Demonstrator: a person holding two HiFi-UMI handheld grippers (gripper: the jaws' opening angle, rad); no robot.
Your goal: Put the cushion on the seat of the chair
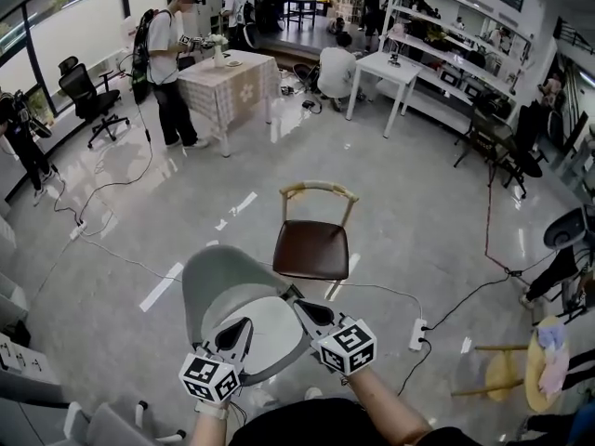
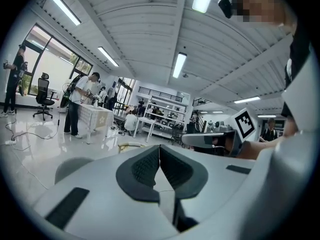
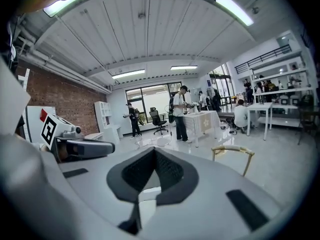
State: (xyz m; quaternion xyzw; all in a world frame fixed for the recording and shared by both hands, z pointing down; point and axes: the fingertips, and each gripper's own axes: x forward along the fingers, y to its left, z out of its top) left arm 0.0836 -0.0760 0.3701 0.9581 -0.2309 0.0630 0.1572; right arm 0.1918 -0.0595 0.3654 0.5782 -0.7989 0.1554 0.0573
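Together, left gripper (image 1: 240, 326) and right gripper (image 1: 304, 308) closed on grey cushion (image 1: 226, 282), chair (image 1: 311, 249) ahead on glossy floor (image 1: 409, 212)

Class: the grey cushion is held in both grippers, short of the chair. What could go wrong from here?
1. The left gripper and right gripper pinch the cushion only at its near edge, so it may sag or slip free on the way.
2. A white cable and power strip lie on the floor beside the chair; stepping closer could mean a trip.
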